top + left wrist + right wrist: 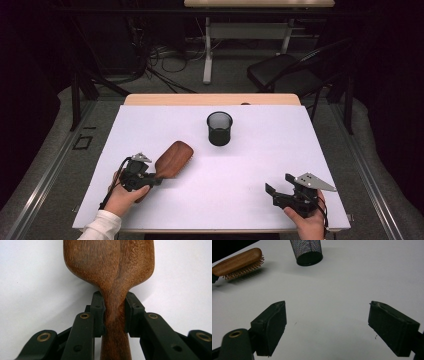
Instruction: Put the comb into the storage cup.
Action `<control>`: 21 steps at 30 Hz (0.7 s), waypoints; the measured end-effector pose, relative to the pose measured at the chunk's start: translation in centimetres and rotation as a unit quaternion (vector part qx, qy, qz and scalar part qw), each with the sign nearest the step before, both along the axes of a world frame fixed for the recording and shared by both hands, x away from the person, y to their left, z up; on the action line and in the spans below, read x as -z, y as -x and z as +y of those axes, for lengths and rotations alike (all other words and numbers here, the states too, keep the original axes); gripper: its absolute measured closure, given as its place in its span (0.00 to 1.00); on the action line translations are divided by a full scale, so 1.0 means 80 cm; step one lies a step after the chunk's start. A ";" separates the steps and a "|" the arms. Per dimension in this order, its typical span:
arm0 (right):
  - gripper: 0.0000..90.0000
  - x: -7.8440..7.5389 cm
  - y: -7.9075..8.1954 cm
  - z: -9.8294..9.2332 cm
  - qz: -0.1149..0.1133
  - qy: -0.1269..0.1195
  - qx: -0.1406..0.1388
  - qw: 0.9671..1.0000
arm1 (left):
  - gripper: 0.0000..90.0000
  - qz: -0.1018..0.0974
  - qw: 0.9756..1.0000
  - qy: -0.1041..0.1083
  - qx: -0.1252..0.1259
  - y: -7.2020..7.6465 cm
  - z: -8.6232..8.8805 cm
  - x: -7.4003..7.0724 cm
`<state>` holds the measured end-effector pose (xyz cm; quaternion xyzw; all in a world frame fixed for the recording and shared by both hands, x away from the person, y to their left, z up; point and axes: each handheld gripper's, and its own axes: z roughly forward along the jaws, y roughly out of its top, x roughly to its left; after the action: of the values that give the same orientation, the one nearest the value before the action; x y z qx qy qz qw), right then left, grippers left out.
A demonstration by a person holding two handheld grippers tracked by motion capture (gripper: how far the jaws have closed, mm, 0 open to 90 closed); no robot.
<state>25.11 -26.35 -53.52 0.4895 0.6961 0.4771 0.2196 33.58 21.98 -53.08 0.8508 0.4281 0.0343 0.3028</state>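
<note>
A: Step in hand?
B: Grasp done, by the look of it. Brown wooden paddle hairbrush (172, 159), lower left of centre in the high view, handle clamped in the left gripper (152, 179). Head angled toward upper right, bristles down, seen from the right gripper view at upper left (239, 263). Resting on the white table sheet (240, 170) or barely off it: cannot tell.

A: Grip quality?
B: Left gripper view: both black pads pressed on the narrow neck of the handle (114, 312), right below the flare of the head. Centred, looks firm.

A: Other tool?
B: Right gripper (276, 186), lower right of the high view, jaws wide apart, nothing between. Same in the right gripper view, bare sheet between the pads (327, 327). Idle, well apart from the brush.

A: Likely target?
B: Black round mesh cup (219, 128), upright, upper centre of the high view, upper right of the brush head. Looks empty. Top centre in the right gripper view (307, 251).

A: Next move needs?
B: Probably lift, carry up-right over the cup rim, tip one end down, lower in, then release. Head looks wide against the cup mouth, so handle-first may need a regrasp or a hand-over to the right. Cup light, could tip if knocked; steadying with the free gripper would help.
</note>
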 end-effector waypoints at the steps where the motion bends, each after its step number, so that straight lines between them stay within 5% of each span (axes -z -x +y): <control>1: 0.16 0.000 0.000 0.000 0.000 0.001 0.000 1.000 | 0.81 -0.002 1.000 0.001 0.000 0.000 0.001 0.000; 21: 0.16 0.000 0.000 0.000 0.000 0.001 0.000 1.000 | 0.81 -0.052 0.997 0.048 0.017 0.010 0.000 -0.024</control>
<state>25.14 -26.39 -53.54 0.4896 0.6964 0.4765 0.2198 32.79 21.96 -51.17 0.8395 0.3985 0.0532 0.3655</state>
